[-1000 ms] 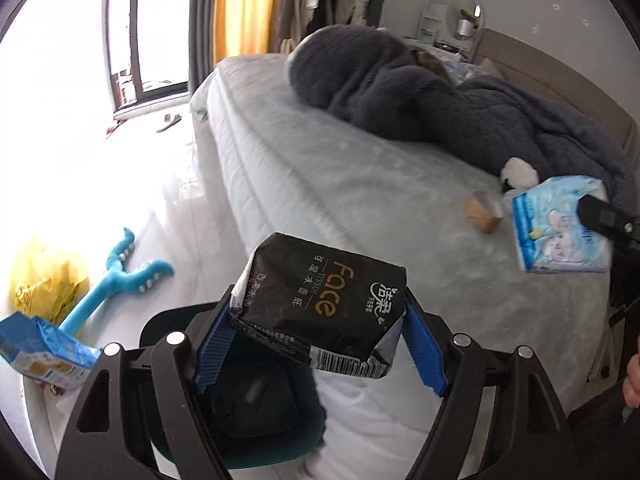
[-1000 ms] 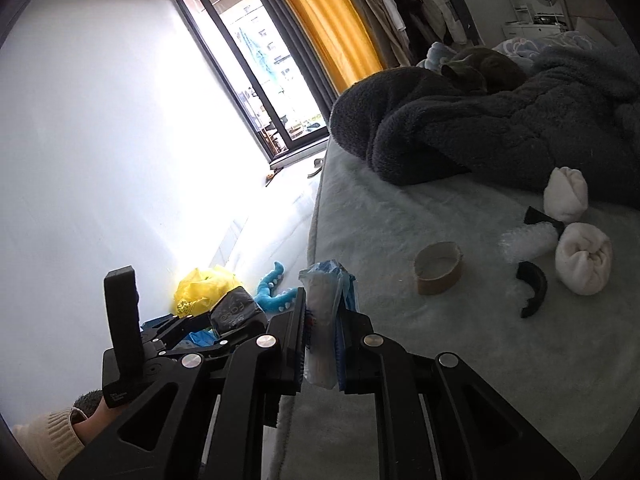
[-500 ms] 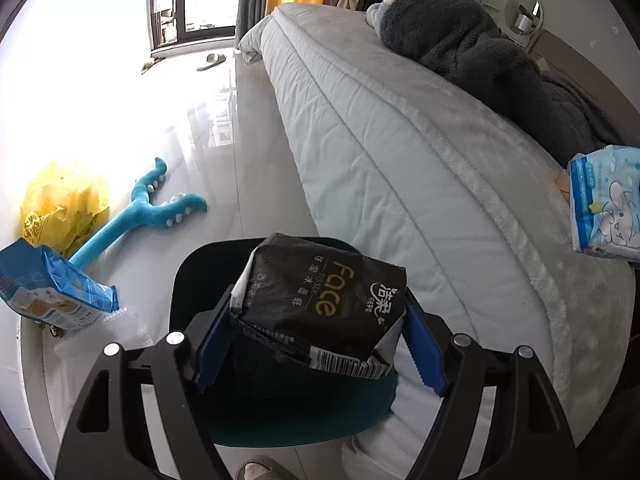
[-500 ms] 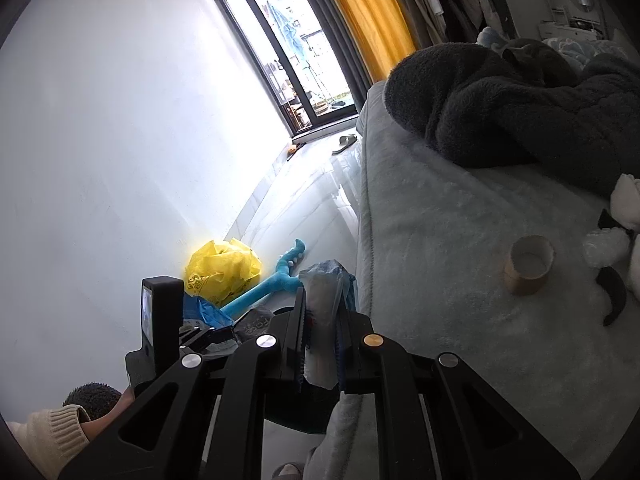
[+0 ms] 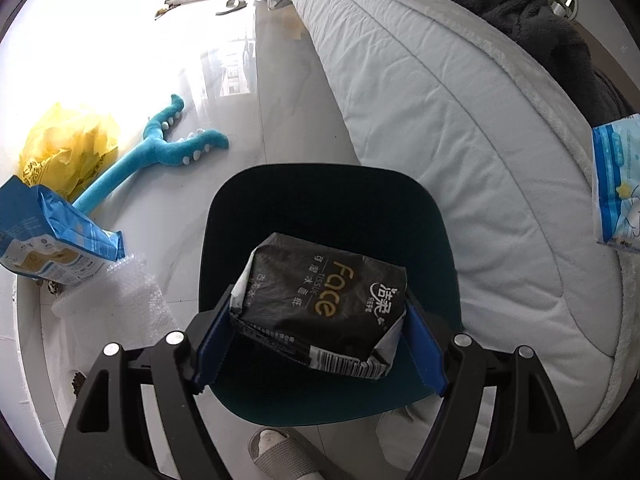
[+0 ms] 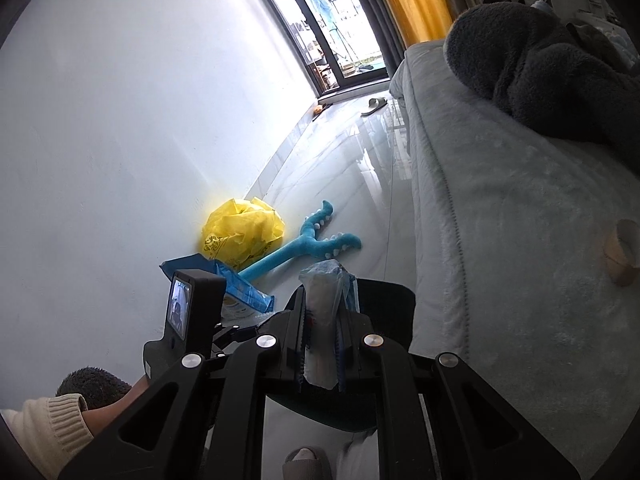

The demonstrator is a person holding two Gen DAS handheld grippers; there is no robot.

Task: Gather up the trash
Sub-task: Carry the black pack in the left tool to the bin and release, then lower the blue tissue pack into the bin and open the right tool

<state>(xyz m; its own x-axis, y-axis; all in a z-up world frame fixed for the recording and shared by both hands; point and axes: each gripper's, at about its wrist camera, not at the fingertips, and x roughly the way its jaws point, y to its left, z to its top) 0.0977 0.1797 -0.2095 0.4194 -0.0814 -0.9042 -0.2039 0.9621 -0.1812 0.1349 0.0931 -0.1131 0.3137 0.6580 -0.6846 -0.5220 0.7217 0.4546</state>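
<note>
My left gripper (image 5: pixel 320 320) is shut on a black tissue pack (image 5: pixel 320 300) printed "Face" and holds it directly above the open dark teal trash bin (image 5: pixel 332 208) on the floor beside the bed. My right gripper (image 6: pixel 324 320) is shut on a light blue tissue pack (image 6: pixel 326 300), held edge-on; the same pack shows at the right edge of the left wrist view (image 5: pixel 618 184), above the mattress. The bin's rim (image 6: pixel 390 300) shows just behind the right gripper.
A yellow plastic bag (image 5: pixel 68 148), a teal plush toy (image 5: pixel 160 152), a blue snack bag (image 5: pixel 48 236) and bubble wrap (image 5: pixel 116 300) lie on the floor left of the bin. The bed (image 5: pixel 460 120) with a grey blanket (image 6: pixel 540 60) and a tape roll (image 6: pixel 622 250) is right.
Both grippers have swung left and down, away from the bed and toward the floor. The left gripper with the black pack now hangs over the bin opening. Both grips are unchanged.
</note>
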